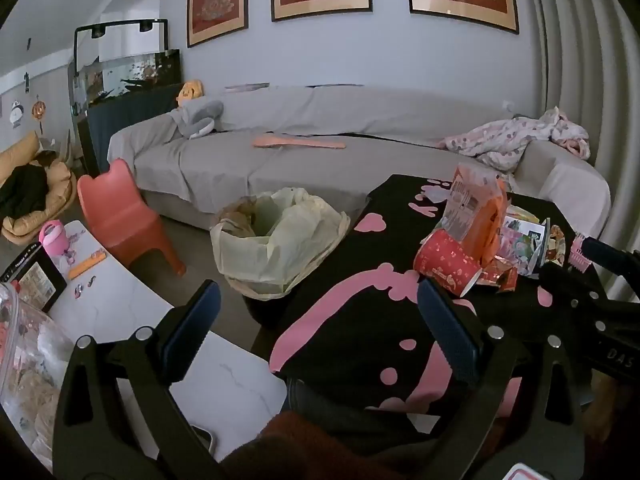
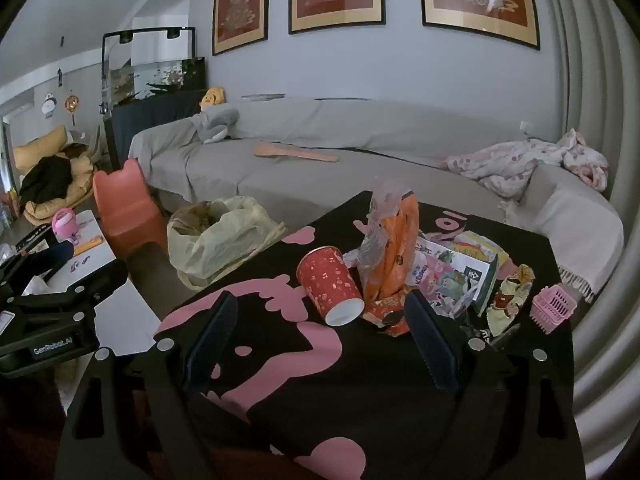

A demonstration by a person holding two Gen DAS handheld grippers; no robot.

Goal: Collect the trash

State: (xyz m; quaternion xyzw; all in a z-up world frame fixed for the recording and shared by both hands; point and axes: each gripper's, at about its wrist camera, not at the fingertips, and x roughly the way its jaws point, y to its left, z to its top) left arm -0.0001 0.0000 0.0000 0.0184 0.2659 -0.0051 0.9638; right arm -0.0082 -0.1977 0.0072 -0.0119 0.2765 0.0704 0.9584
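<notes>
A red paper cup point(image 2: 330, 286) lies on its side on the black table with pink print point(image 2: 280, 344). It also shows in the left wrist view point(image 1: 448, 266). Behind it stand an orange snack wrapper point(image 2: 394, 248) and a heap of paper wrappers point(image 2: 460, 276). A bin lined with a pale bag point(image 1: 276, 236) stands on the floor left of the table, also in the right wrist view point(image 2: 216, 240). My right gripper point(image 2: 322, 324) is open and empty just before the cup. My left gripper point(image 1: 316, 320) is open and empty over the table's left edge.
A small pink basket point(image 2: 554, 308) sits at the table's right. A white low table point(image 1: 120, 312) with small items and an orange child's chair point(image 1: 124, 216) stand to the left. A grey sofa point(image 2: 340, 160) runs behind, a curtain on the right.
</notes>
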